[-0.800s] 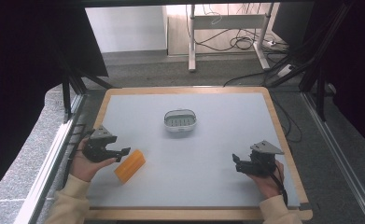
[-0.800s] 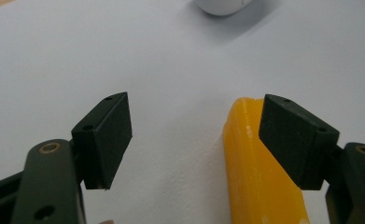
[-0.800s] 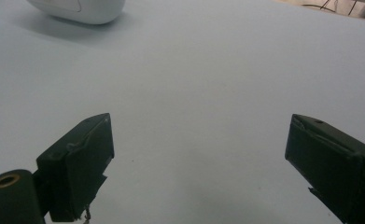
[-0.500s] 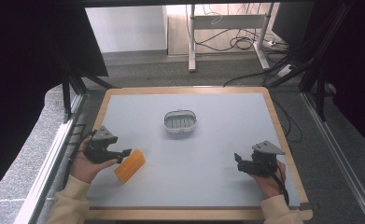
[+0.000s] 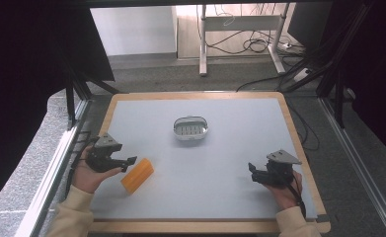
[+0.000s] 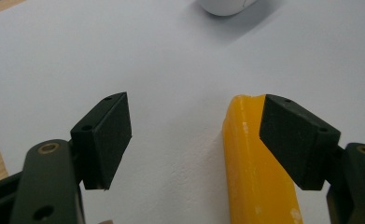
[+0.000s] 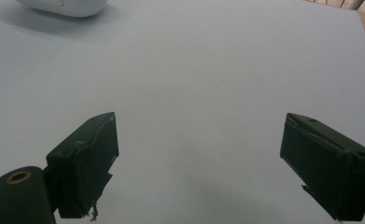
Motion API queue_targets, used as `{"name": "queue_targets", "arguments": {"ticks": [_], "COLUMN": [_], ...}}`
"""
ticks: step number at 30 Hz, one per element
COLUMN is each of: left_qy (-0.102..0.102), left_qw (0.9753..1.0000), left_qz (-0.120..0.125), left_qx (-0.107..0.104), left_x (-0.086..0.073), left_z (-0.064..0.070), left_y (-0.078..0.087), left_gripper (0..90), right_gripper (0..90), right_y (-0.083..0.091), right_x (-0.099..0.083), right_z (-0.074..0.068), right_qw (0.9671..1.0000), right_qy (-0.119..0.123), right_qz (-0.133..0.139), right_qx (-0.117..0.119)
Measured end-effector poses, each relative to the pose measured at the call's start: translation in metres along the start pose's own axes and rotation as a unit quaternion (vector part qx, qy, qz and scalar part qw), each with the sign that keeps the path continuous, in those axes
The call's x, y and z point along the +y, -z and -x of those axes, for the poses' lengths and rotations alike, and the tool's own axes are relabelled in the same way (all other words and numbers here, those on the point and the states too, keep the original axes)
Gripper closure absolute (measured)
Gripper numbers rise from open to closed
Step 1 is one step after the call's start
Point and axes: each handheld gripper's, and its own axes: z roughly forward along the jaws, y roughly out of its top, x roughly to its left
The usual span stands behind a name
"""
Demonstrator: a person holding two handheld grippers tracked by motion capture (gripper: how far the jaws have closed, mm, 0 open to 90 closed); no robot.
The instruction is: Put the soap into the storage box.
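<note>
Orange-yellow, block-shaped and smooth-sided, a bar (image 5: pixel 137 175) is seen lying flat on the pale grey mat (image 5: pixel 220 163) of a wooden-framed table (image 5: pixel 299 148), toward the near left part of the mat. It is set at a slant, one end turned toward the left edge and the other toward the near edge. In the high view the left gripper (image 5: pixel 130 161), black and held in the person's left hand (image 5: pixel 88 173), is placed just beside the bar's far end, its tips reaching the bar. In the left gripper view the jaws are seen spread wide apart; the bar (image 6: pixel 255 163) is partly covered by the right-hand pad (image 6: pixel 292 140), and bare mat is seen between the bar and the other pad. Whether that pad touches the bar cannot be told. Nothing is gripped.

A small white oval dish with a slotted grey insert (image 5: pixel 191 128) is placed near the middle of the mat, well apart from the bar and from both grippers. Its rim (image 6: pixel 224 6) is seen at the top of the left gripper view, and again (image 7: pixel 63 6) at the top left of the right gripper view.

The right gripper (image 5: pixel 252 171) is held in the right hand (image 5: pixel 285 190) low over the near right part of the mat. Its jaws are parted widely, with bare mat between the pads (image 7: pixel 84 163), and nothing is held.
</note>
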Motion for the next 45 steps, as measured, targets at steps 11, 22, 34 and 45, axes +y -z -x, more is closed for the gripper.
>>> {"name": "queue_targets", "arguments": {"ticks": [11, 22, 34, 45], "left_qy": [0.007, -0.003, -0.008, -0.020], "left_qw": [0.9999, 0.9999, 0.9993, 0.9981], "left_qz": [0.004, -0.001, -0.024, -0.049], "left_qx": [-0.009, -0.016, -0.027, -0.030], "left_x": [0.001, 0.010, 0.013, 0.016], "left_z": [0.000, 0.010, 0.019, 0.033], "left_y": [0.007, 0.015, 0.010, 0.001], "left_gripper": [25.8, 25.6, 25.2, 24.0], "right_gripper": [12.1, 12.4, 12.3, 12.3], "right_y": [0.000, 0.000, -0.001, -0.002], "right_x": [0.000, 0.000, -0.001, -0.001], "right_z": [-0.001, -0.001, -0.001, -0.002], "right_qw": [1.0000, 1.0000, 1.0000, 1.0000], "right_qy": [0.002, -0.002, -0.001, 0.003], "right_qz": [-0.004, -0.004, -0.005, -0.008], "right_qx": [-0.001, -0.002, -0.005, -0.005]}}
